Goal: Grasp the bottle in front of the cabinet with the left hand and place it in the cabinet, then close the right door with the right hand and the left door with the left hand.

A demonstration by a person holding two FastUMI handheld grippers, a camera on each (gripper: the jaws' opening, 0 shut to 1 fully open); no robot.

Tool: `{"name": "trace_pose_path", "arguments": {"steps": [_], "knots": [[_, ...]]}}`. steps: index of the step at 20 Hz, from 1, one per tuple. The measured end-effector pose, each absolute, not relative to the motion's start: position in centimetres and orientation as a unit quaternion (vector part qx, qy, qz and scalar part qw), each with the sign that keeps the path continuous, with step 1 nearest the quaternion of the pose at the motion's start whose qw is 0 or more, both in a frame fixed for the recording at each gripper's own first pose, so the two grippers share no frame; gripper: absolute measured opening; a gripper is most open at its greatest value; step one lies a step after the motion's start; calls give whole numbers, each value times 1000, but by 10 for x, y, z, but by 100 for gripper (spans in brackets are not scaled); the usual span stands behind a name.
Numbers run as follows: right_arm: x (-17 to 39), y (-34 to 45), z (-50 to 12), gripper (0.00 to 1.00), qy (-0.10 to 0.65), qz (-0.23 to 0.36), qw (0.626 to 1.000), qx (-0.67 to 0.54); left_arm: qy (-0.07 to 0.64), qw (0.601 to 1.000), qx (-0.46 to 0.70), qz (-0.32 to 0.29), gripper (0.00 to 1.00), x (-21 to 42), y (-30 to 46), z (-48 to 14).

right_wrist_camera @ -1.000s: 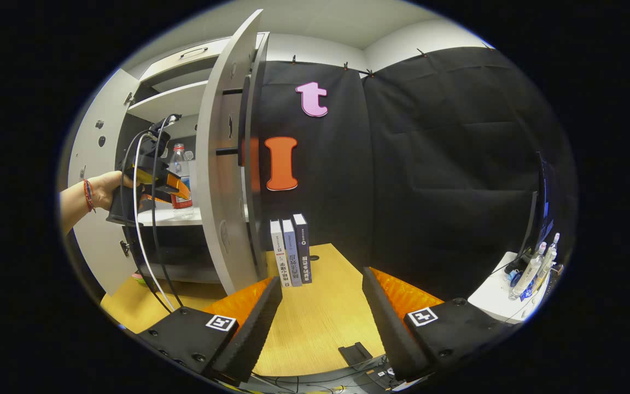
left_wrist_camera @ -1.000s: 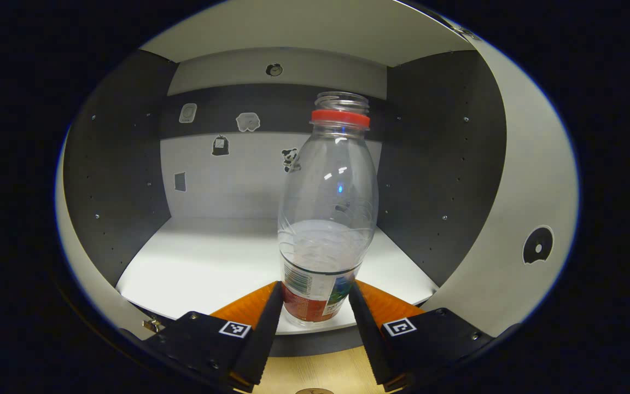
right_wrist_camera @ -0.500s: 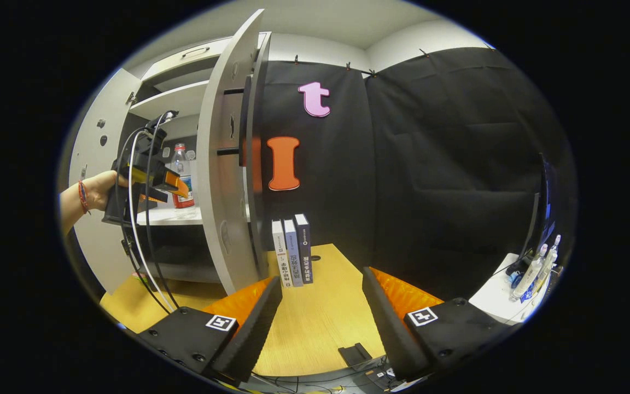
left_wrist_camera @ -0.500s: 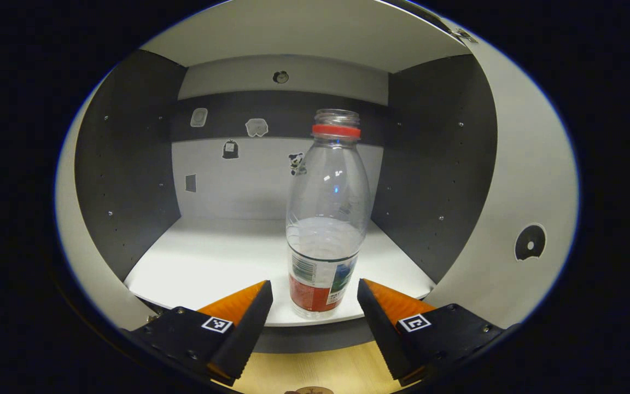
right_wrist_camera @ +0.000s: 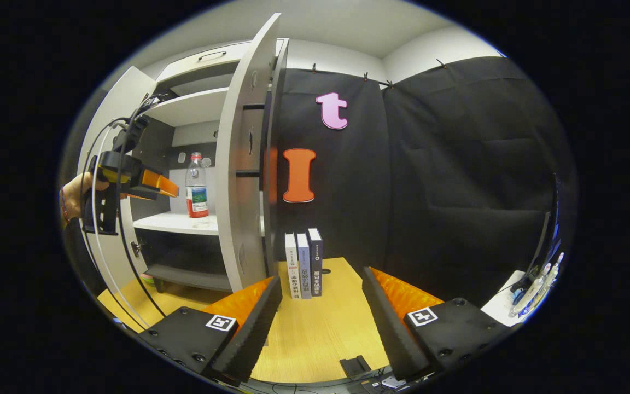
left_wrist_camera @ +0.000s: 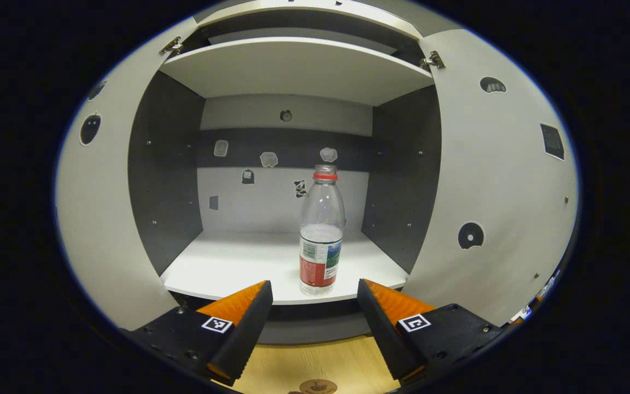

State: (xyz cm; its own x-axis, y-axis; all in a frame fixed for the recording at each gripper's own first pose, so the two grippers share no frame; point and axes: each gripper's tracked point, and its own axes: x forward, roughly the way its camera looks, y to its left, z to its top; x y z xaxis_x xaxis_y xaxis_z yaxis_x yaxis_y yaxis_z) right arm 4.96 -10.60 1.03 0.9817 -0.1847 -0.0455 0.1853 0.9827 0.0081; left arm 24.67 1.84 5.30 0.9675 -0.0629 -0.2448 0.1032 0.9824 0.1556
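Note:
A clear plastic bottle (left_wrist_camera: pixel 321 235) with a red neck ring and a red label stands upright near the front edge of the cabinet's white shelf (left_wrist_camera: pixel 227 268). My left gripper (left_wrist_camera: pixel 315 306) is open and sits back from the bottle, out in front of the cabinet. Both doors stand open: the left door (left_wrist_camera: pixel 96 219) and the right door (left_wrist_camera: pixel 490 191). In the right gripper view the bottle (right_wrist_camera: pixel 197 186) stands on the shelf, the left gripper (right_wrist_camera: pixel 151 185) hangs in a hand to its left, and the right door (right_wrist_camera: pixel 246 164) shows edge-on. My right gripper (right_wrist_camera: pixel 320 306) is open over the wooden table.
Three books (right_wrist_camera: pixel 304 262) stand upright on the wooden table (right_wrist_camera: pixel 315 339) beside the cabinet. An upper shelf (left_wrist_camera: pixel 293 71) runs above the bottle. A white side table with small bottles (right_wrist_camera: pixel 534 279) lies at the far right. Cables hang from the left gripper.
The left gripper let go of the bottle, opened, and drew back out of the cabinet. The bottle stayed on the shelf. The right gripper shifted only a little.

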Motion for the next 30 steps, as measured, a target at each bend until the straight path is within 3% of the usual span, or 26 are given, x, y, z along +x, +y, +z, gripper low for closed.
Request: {"name": "trace_pose_path", "arguments": {"steps": [11, 18, 30], "knots": [[101, -95, 59, 97, -13, -51, 999, -14, 34, 997, 72, -5, 95, 112, 55, 104], [129, -88, 74, 98, -19, -40, 999, -30, 33, 996, 71, 40, 95, 47, 95, 87], [129, -63, 71, 97, -15, -73, 997, 4, 43, 998, 40, 32, 94, 24, 133, 84]]}}
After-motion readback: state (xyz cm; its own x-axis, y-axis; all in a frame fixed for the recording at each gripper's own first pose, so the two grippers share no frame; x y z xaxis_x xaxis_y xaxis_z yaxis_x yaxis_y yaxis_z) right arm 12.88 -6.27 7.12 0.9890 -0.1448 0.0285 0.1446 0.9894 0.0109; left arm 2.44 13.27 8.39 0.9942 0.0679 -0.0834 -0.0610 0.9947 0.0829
